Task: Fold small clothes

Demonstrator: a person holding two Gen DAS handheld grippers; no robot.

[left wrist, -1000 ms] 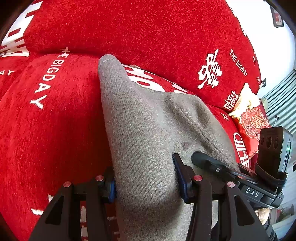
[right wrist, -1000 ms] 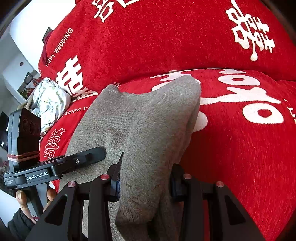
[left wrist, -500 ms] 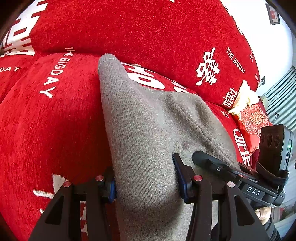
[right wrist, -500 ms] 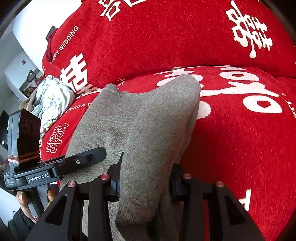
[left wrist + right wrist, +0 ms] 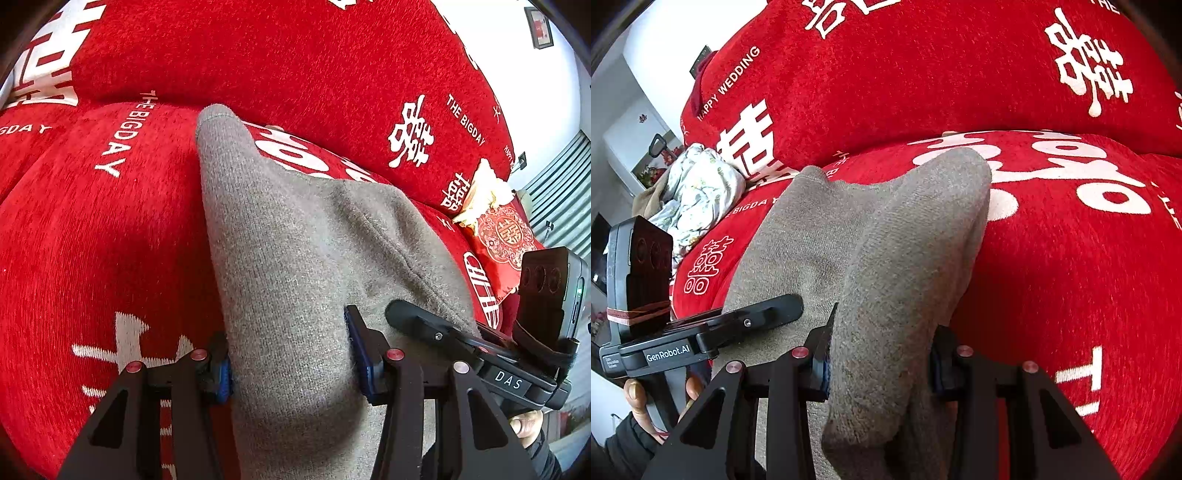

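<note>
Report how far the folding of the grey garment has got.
Done: both claws have gathered the grey garment. In hand: left claw and right claw each clamp a bunched end, held over the red sofa cover. Left: no finished fold lies flat yet; crumpled floral cloth waits untouched.

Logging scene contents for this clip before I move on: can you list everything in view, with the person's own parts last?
grey knitted garment: one, grey, lying on the sofa seat, gathered in both grippers
sofa cover: one, red with white lettering, over seat and backrest
small cushion: one, red with round emblem, far end of sofa in the left wrist view
pale cloth: one, cream, behind that cushion
floral bundle: one, white patterned, other end of sofa in the right wrist view
left gripper: black, blue pads, shut on the garment
right gripper: black, shut on the garment
hand: holds the left gripper's handle; dark sleeve
</note>
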